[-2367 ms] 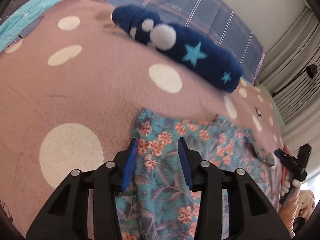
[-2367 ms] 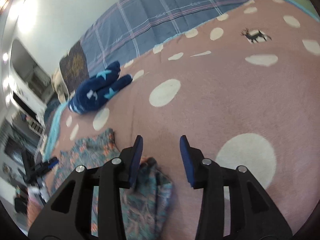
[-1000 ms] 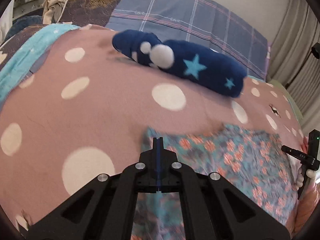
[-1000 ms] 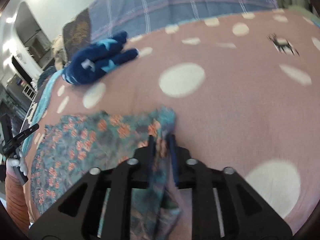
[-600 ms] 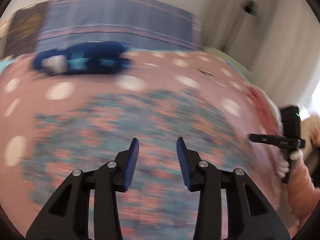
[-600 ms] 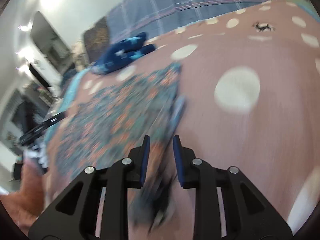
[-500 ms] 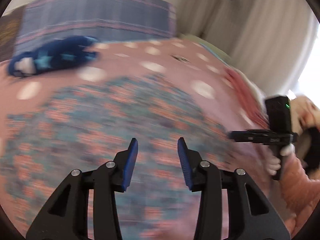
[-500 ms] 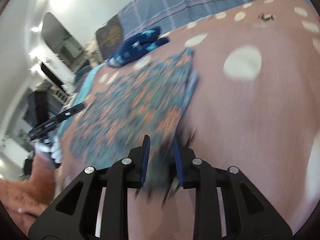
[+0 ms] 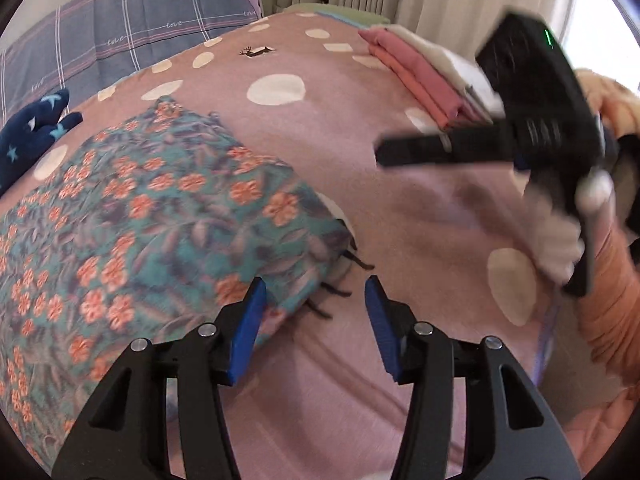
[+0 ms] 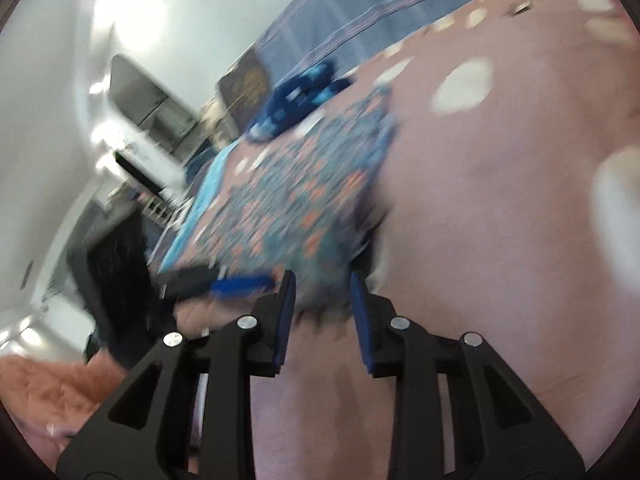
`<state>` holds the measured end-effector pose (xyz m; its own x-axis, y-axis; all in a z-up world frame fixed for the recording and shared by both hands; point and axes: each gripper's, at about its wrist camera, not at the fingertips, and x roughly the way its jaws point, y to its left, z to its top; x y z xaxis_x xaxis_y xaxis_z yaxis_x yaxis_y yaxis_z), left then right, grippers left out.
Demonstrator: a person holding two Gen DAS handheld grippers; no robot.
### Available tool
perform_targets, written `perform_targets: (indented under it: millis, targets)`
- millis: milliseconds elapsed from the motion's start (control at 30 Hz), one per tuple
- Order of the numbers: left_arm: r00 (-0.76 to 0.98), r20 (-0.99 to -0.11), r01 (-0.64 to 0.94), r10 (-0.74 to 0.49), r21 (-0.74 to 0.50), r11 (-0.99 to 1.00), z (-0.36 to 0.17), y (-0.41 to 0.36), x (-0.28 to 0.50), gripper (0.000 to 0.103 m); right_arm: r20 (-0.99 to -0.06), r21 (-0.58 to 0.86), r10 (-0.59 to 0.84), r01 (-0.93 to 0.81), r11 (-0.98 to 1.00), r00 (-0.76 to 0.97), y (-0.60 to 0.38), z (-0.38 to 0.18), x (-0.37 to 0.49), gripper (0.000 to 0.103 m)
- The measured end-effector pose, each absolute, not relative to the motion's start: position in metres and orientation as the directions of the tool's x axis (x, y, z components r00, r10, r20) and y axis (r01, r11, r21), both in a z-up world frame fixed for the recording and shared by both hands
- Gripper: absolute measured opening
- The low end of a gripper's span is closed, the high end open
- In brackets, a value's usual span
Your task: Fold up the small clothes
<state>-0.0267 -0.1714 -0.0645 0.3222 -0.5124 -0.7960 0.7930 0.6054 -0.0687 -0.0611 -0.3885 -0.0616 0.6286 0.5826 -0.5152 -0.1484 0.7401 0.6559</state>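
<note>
**Floral cloth spread on the bed; both grippers at its near corner**

Floral cloth (image 9: 152, 216) lies spread on the pink dotted bedspread (image 9: 420, 216), near edge with its dark fringe just ahead of me. A bit of white shows under the near corner; can't tell if it's lining or a lower layer.

My left gripper (image 9: 314, 320): fingers apart, nothing between them. Left finger tip overlaps the cloth's near hem; right one over bare bedspread.

My right gripper (image 10: 322, 312): fingers parted with a moderate gap, the cloth's near corner lying in that gap. View is badly smeared, so I can't say whether the pads touch fabric. It doesn't look clamped.

Elsewhere: folded pink and white stack (image 9: 424, 76) well off on the far right; navy star-print item (image 9: 32, 136) beyond the cloth's far left.

Judgement: step in hand looks like laying out and squaring the cloth before the first fold. Next move calls for pinching two near corners, one per gripper, lifting together, carrying them onto the far edge. Watch the fringe, which may snag or tuck under.
</note>
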Motion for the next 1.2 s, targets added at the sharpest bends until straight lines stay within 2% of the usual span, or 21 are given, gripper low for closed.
perform_targets:
  millis: [33, 100, 233, 333, 433, 467, 533, 700, 900, 1000, 1067, 1100, 1133, 1200]
  targets:
    - [0.33, -0.799, 0.795, -0.504, -0.053, 0.604, -0.066, -0.179, -0.029, 0.052, -0.526, 0.65, 0.562, -0.124, 0.75, 0.638, -0.396, -0.059, -0.058, 0.028]
    - [0.346, -0.805, 0.797, -0.482, -0.018, 0.603, -0.069, -0.191, -0.029, 0.053, -0.564, 0.636, 0.525, -0.07, 0.768, 0.637, -0.408, -0.056, -0.046, 0.018]
    - [0.386, -0.816, 0.804, -0.43, 0.07, 0.591, -0.073, -0.209, -0.032, 0.063, -0.635, 0.605, 0.513, -0.041, 0.795, 0.578, -0.405, -0.063, -0.02, 0.018]
    - [0.39, -0.817, 0.802, -0.425, 0.074, 0.592, -0.072, -0.208, -0.033, 0.064, -0.667, 0.576, 0.547, -0.115, 0.809, 0.505, -0.387, -0.074, -0.01, 0.018]
    - [0.363, -0.822, 0.785, -0.439, 0.015, 0.62, -0.071, -0.2, -0.028, 0.064, -0.602, 0.665, 0.671, -0.194, 0.722, 0.434, -0.372, -0.083, -0.002, 0.018]
    - [0.36, -0.822, 0.78, -0.442, 0.005, 0.626, -0.072, -0.198, -0.028, 0.064, -0.551, 0.714, 0.725, -0.217, 0.666, 0.413, -0.37, -0.085, -0.001, 0.018]
    - [0.359, -0.82, 0.771, -0.445, -0.008, 0.637, -0.072, -0.195, -0.028, 0.064, -0.494, 0.76, 0.778, -0.242, 0.603, 0.389, -0.367, -0.087, 0.003, 0.018]
    - [0.376, -0.816, 0.749, -0.438, -0.011, 0.663, -0.07, -0.193, -0.027, 0.064, -0.405, 0.838, 0.852, -0.24, 0.491, 0.331, -0.364, -0.092, 0.015, 0.026]
    - [0.402, -0.809, 0.749, -0.429, 0.021, 0.662, -0.067, -0.2, -0.023, 0.064, -0.446, 0.808, 0.83, -0.248, 0.534, 0.335, -0.359, -0.083, 0.014, 0.031]
    - [0.398, -0.81, 0.75, -0.43, 0.017, 0.661, -0.068, -0.201, -0.019, 0.064, -0.53, 0.745, 0.765, -0.23, 0.627, 0.366, -0.364, -0.082, 0.015, 0.035]
    - [0.39, -0.811, 0.749, -0.436, 0.004, 0.663, -0.068, -0.199, -0.018, 0.064, -0.523, 0.771, 0.795, -0.226, 0.595, 0.307, -0.356, -0.089, 0.018, 0.035]
    - [0.381, -0.811, 0.75, -0.444, -0.01, 0.661, -0.068, -0.198, -0.018, 0.064, -0.521, 0.781, 0.809, -0.229, 0.58, 0.273, -0.351, -0.093, 0.02, 0.019]
    - [0.367, -0.806, 0.756, -0.464, -0.032, 0.653, -0.066, -0.196, -0.019, 0.064, -0.536, 0.768, 0.799, -0.235, 0.596, 0.272, -0.348, -0.093, 0.019, 0.009]
    - [0.36, -0.788, 0.773, -0.499, -0.047, 0.633, -0.062, -0.192, -0.024, 0.064, -0.523, 0.772, 0.804, -0.244, 0.587, 0.283, -0.353, -0.088, 0.014, 0.005]
